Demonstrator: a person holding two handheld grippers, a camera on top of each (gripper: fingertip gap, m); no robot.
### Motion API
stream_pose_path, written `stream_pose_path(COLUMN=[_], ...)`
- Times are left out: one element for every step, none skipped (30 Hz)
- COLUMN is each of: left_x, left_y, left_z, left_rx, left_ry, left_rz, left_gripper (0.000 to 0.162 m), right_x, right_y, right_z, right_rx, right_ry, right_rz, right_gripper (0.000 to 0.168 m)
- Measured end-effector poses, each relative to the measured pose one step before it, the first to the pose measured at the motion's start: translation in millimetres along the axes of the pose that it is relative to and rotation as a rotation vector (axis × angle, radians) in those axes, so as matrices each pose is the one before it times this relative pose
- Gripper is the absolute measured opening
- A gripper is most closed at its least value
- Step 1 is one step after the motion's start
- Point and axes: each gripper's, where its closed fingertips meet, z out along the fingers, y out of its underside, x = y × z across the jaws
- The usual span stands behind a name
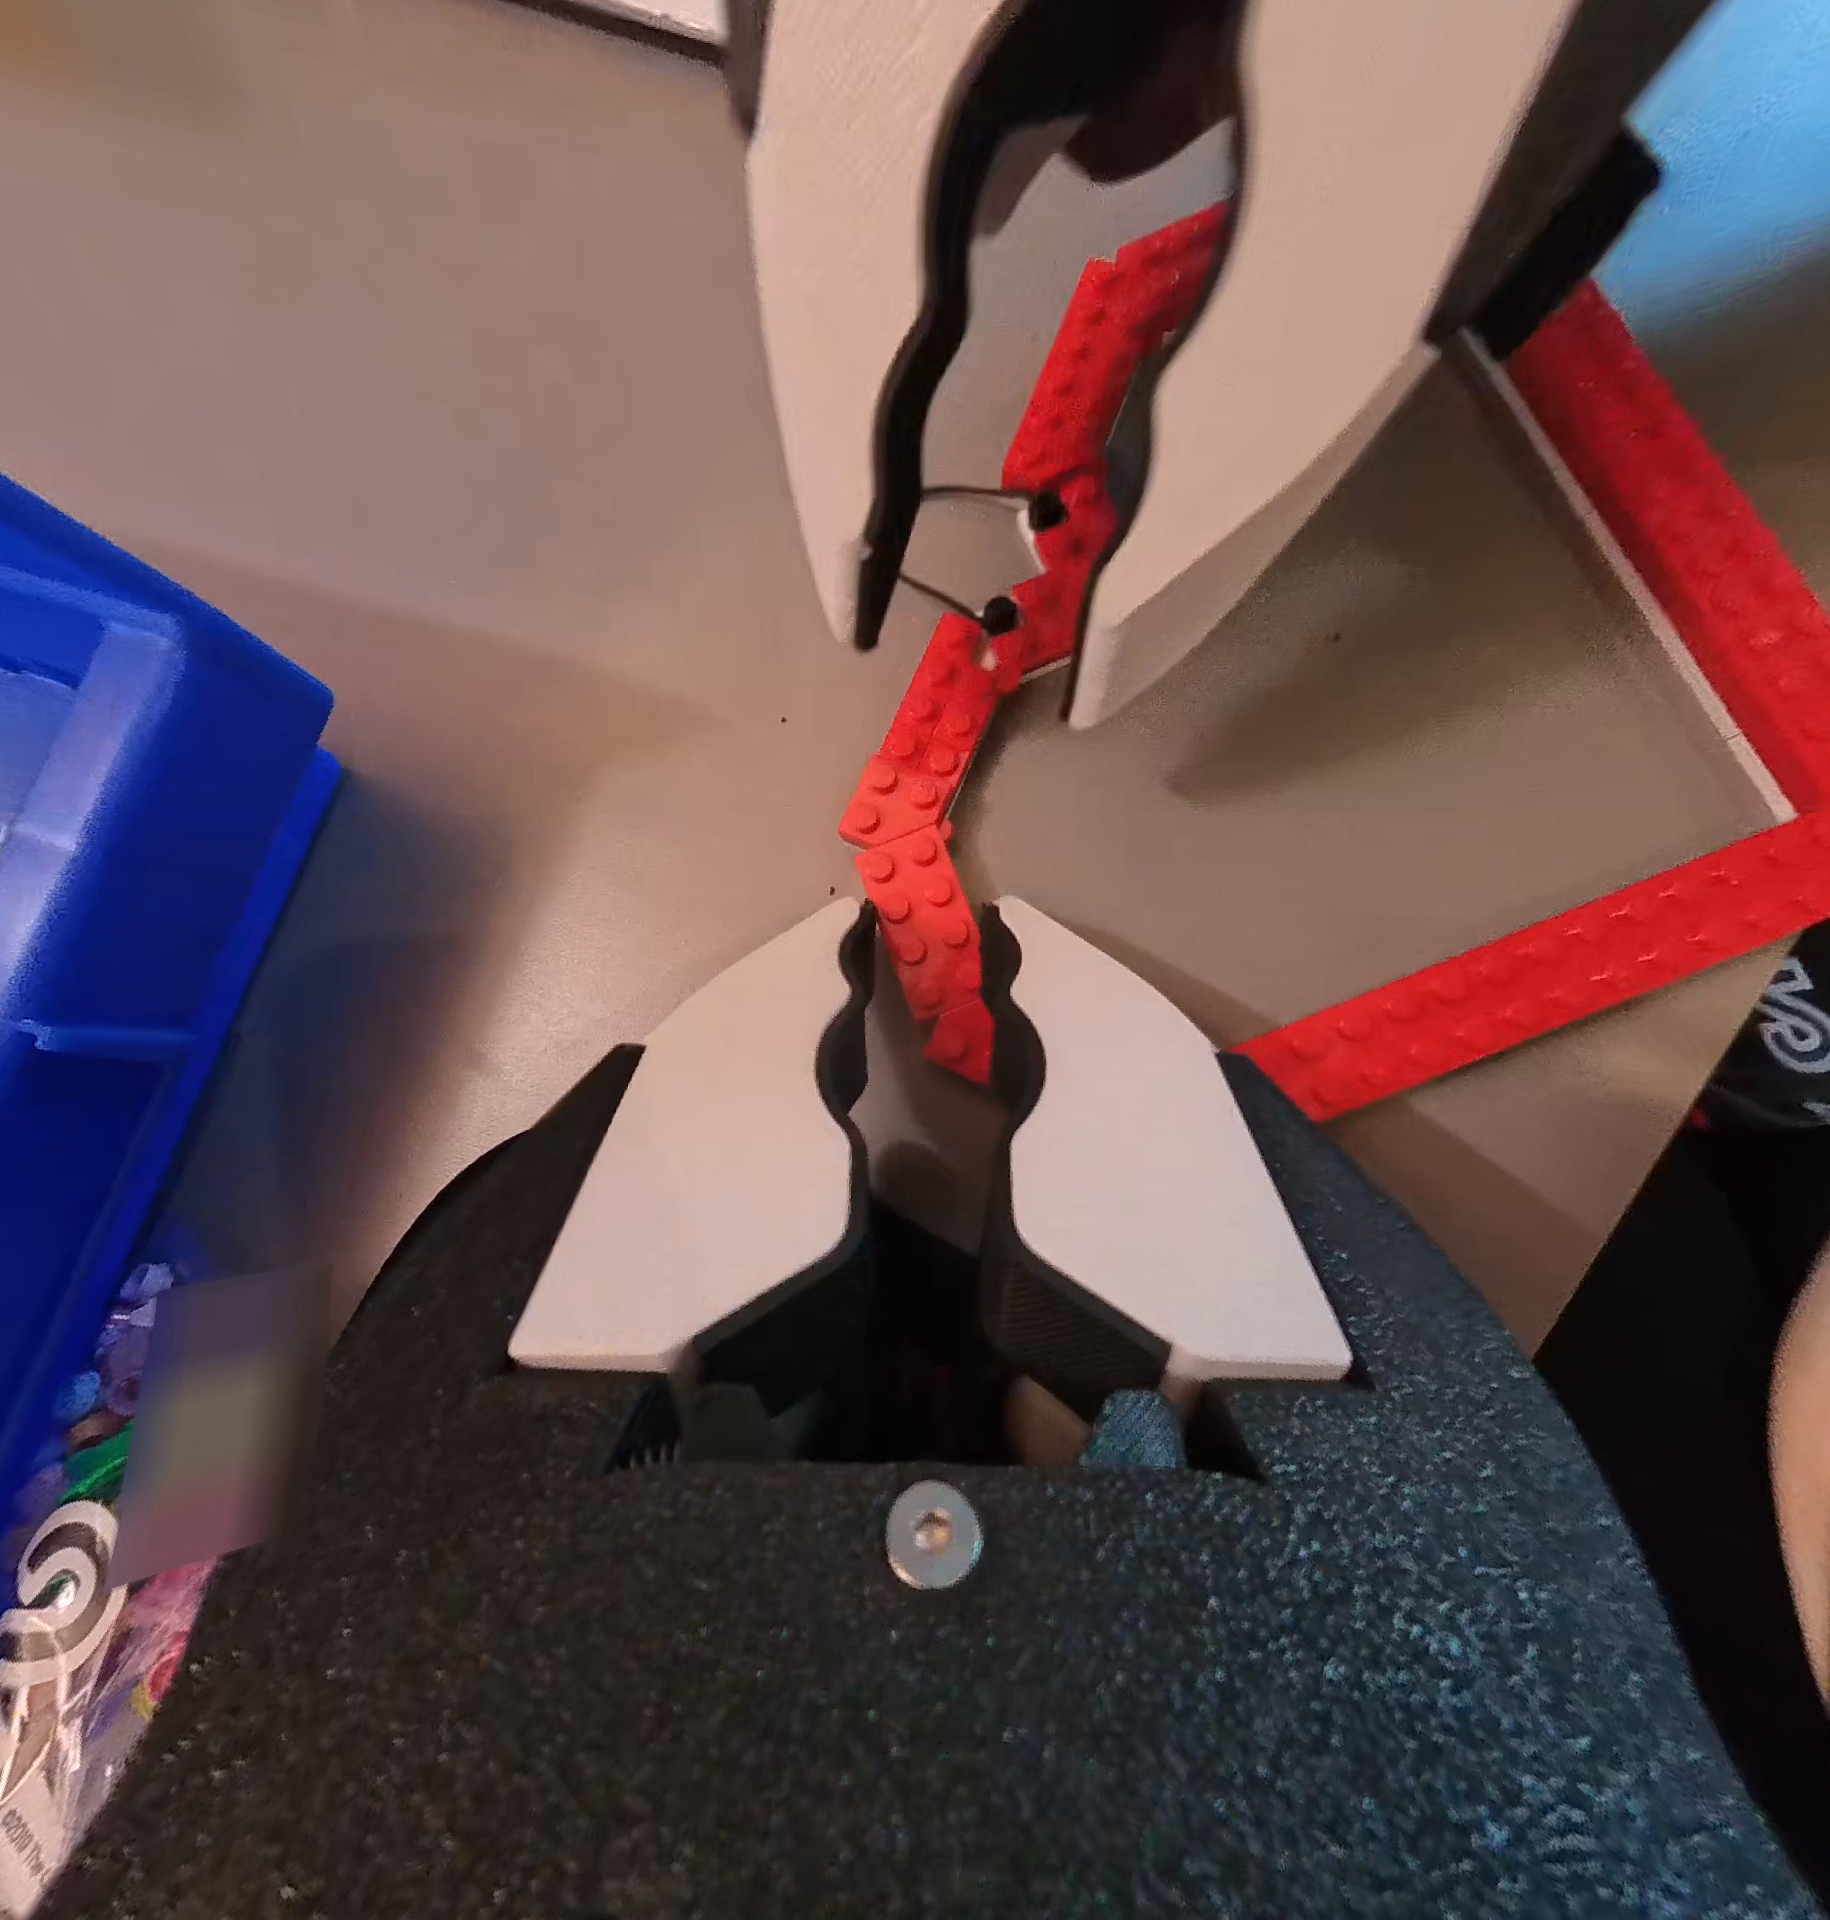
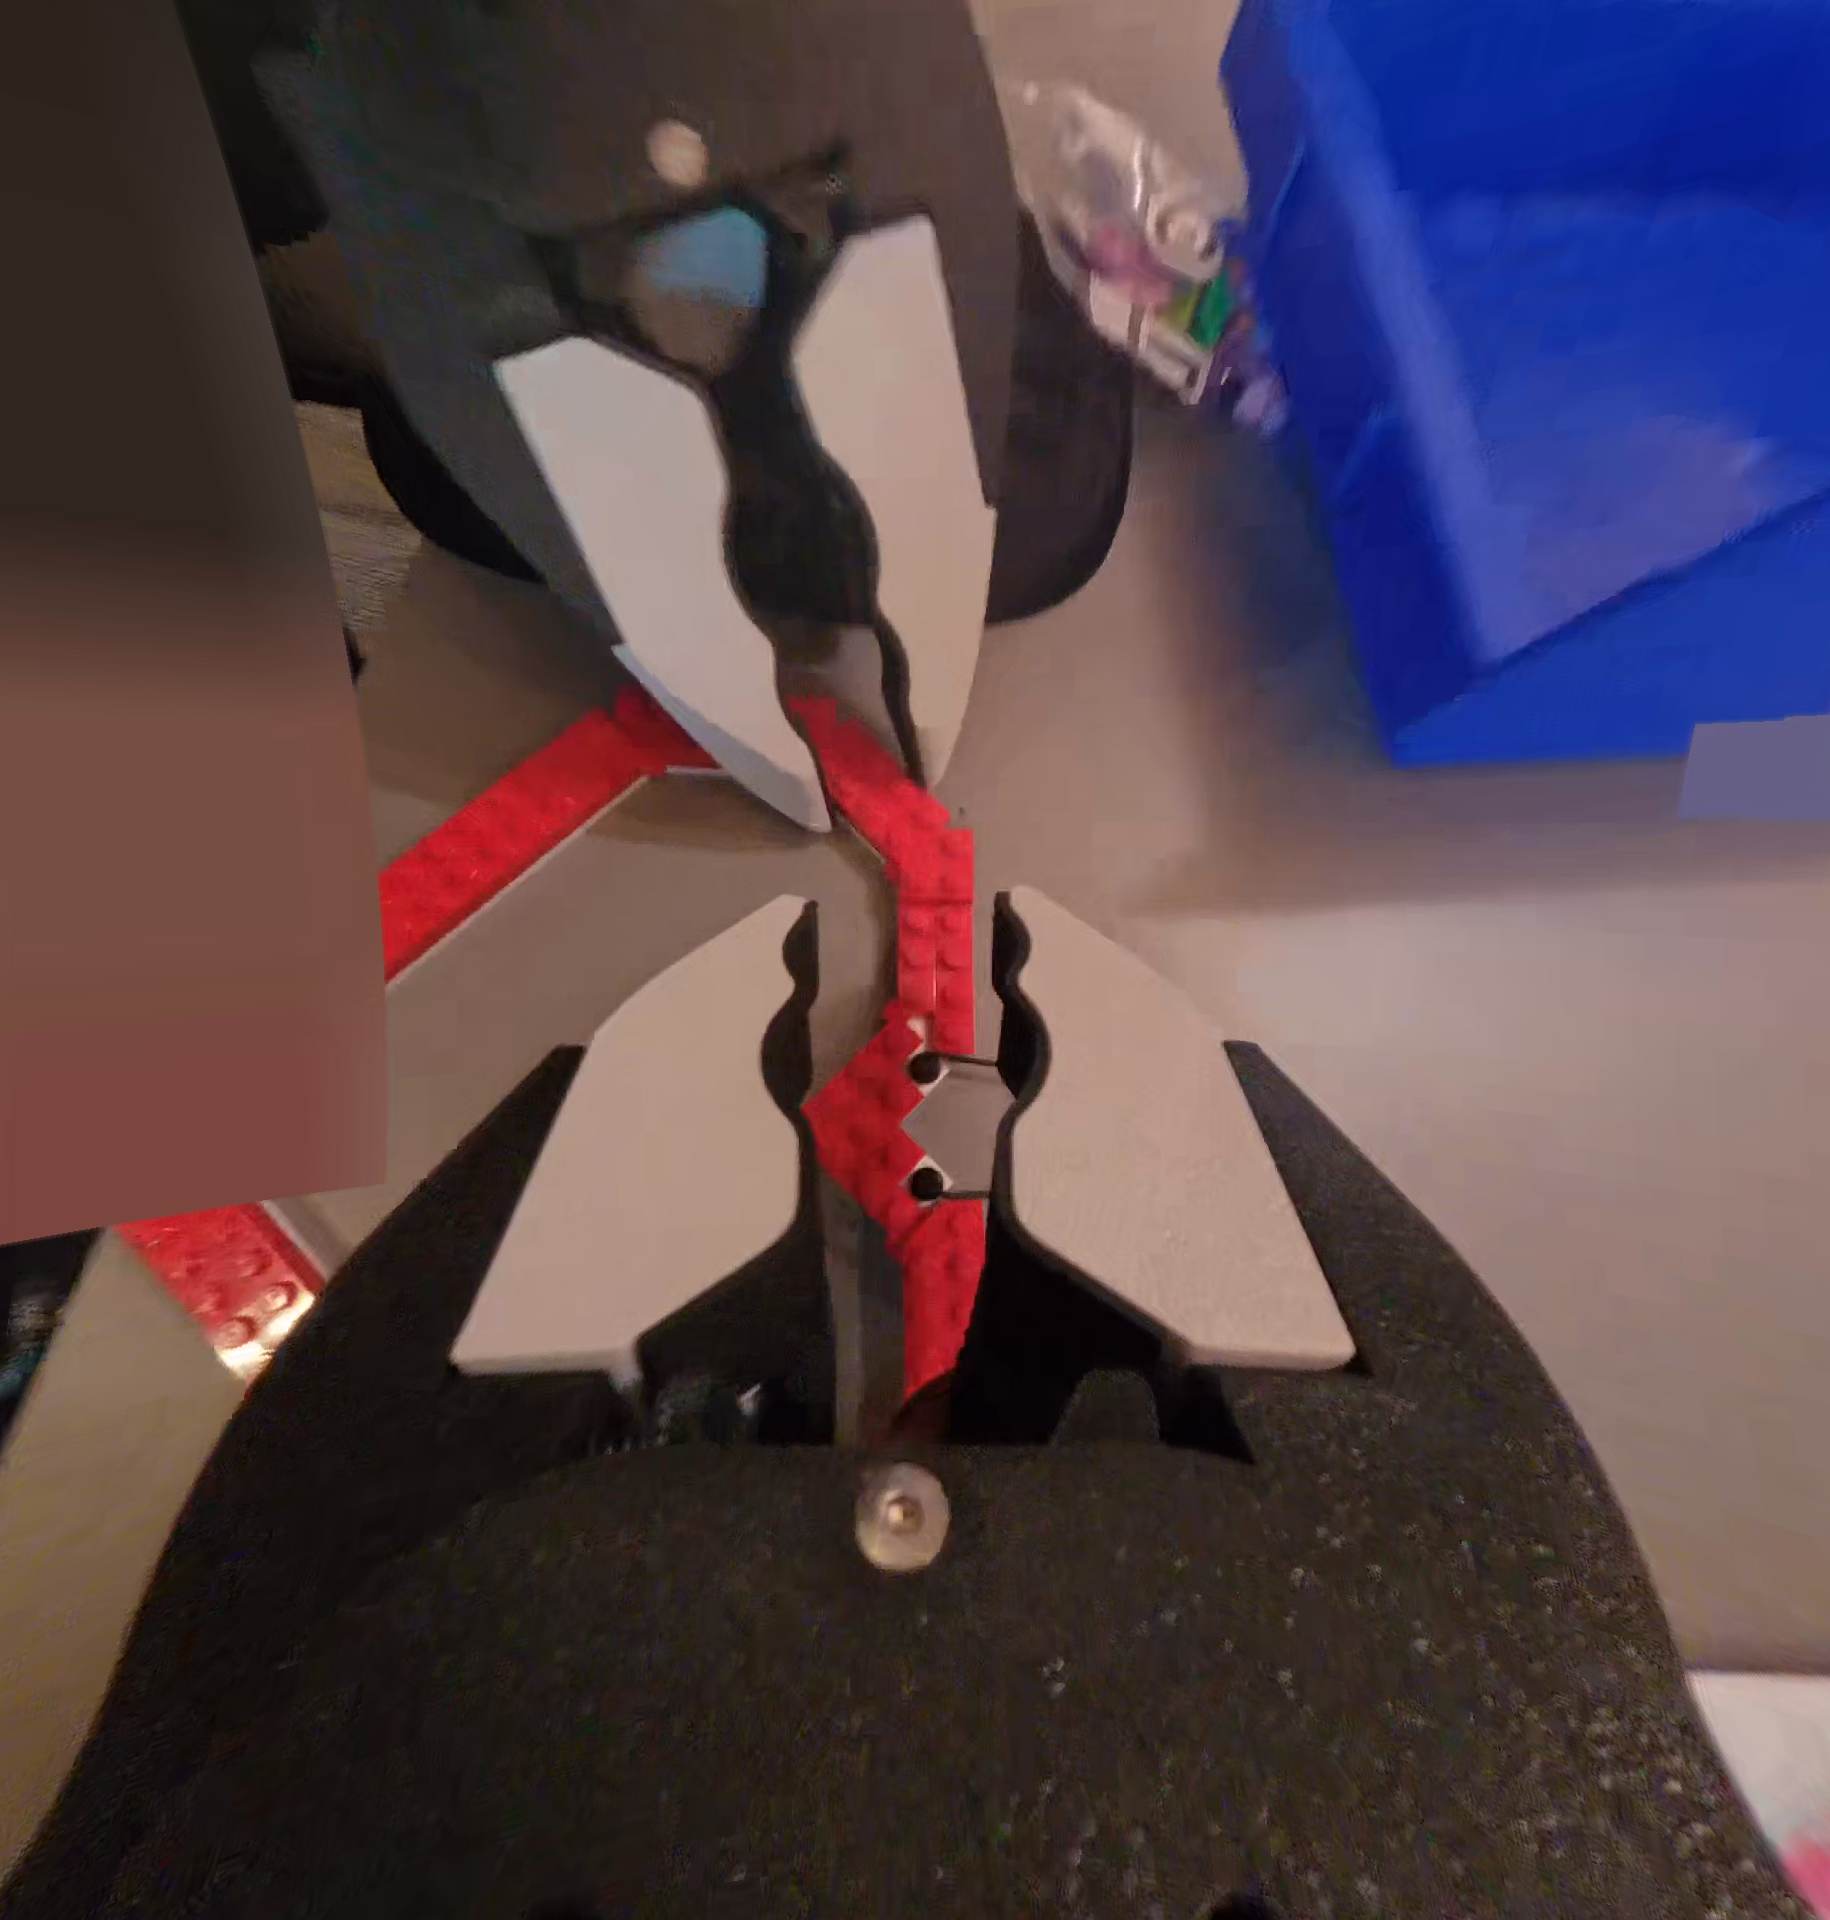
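Observation:
A zigzag strip of red studded plates [image 1: 921,914] forms one side of a red brick frame [image 1: 1721,582] lying on the beige table. My left gripper [image 1: 926,914] is shut on the near end of the strip. My right gripper [image 1: 968,665] comes in from the far side and straddles the strip's middle, where two small black pieces with thin wires [image 1: 1046,509] sit. In the right wrist view my right gripper [image 2: 906,914] has the strip [image 2: 869,1132] between its fingers, touching both. The left gripper [image 2: 869,800] pinches the strip just beyond.
A blue plastic bin [image 1: 111,831] stands left of the left gripper, and shows at the upper right in the right wrist view [image 2: 1565,364]. A clear bag of small coloured pieces [image 2: 1150,208] lies beside it. A person's hand [image 1: 1825,1455] shows at the right edge. One gripper's finger ends stand about 4 cm off the other's.

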Motion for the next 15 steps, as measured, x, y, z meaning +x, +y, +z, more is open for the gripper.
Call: stream_pose_path(left_x=[0.15,0.0,-0.13,-0.14,0.01,0.19,0.19,0.01,0.21,-0.01,-0.12,-0.13,-0.3,-0.14,0.43], left_y=[0.0,-0.03,-0.08,-0.01,-0.01,-0.17,-0.01,-0.06,0.1,0.14,0.17,0.09,-0.12,-0.31,-0.43], left_z=[0.09,0.0,-0.04,0.0,0.06,0.01,0.09,0.01,-0.03,0.18,0.08,0.03,0.01,-0.08,-0.08], left_rx=[0.0004,0.0006,0.0016,0.0008,0.0008,0.0016,0.0007,0.0002,0.0008,-0.0005,-0.0017,-0.0005,0.0011,0.0022,0.004], left_ry=[-0.0039,-0.0032,-0.0013,-0.0002,-0.0004,0.0009,0.0011,-0.0004,0.0009,0.0003,-0.0001,-0.0023,-0.004,-0.0011,0.0031], left_rz=[0.0074,0.0063,0.0028,-0.0008,0.003,0.0047,0.0015,0.0022,0.0022,0.0003,0.0002,0.0008,0.0008,-0.0008,0.0002], left_gripper=[0.02,0.02,0.02,0.02,0.02,0.02,0.02,0.02,0.02,0.02,0.02,0.02,0.02,0.02,0.02], right_x=[0.36,0.69,0.81,2.25,2.89,2.03,0.32,-0.68,-1.78,0.24,0.42,0.6,0.98,0.87,0.45], right_y=[0.93,0.57,2.41,3.74,2.9,0.45,-1.34,-1.31,0.0,-0.05,0.08,-0.17,-0.19,-0.25,-0.22], right_z=[4.17,4.08,4.35,4.54,4.42,3.84,3.18,2.04,0.83,-0.56,-0.55,-0.68,-0.96,-1.56,-1.7], right_rx=[-0.0065,-0.0136,-0.0361,-0.0463,-0.0382,-0.0185,-0.003,-0.0023,-0.0096,-0.0099,-0.0096,-0.0125,-0.0187,-0.0229,-0.0235], right_ry=[-0.0519,-0.0417,-0.0323,-0.0144,-0.0045,-0.0041,-0.0111,-0.0131,-0.0138,0.011,0.0328,0.0552,0.0745,0.0864,0.0845], right_rz=[0.0459,0.0306,0.0179,0.0054,-0.0039,-0.0063,-0.0025,-0.0008,-0.0098,-0.0287,-0.0561,-0.0784,-0.087,-0.0892,-0.0856], right_gripper=[0.032,0.032,0.032,0.032,0.034,0.035,0.031,0.027,0.022,0.018,0.018,0.018,0.018,0.018,0.018])
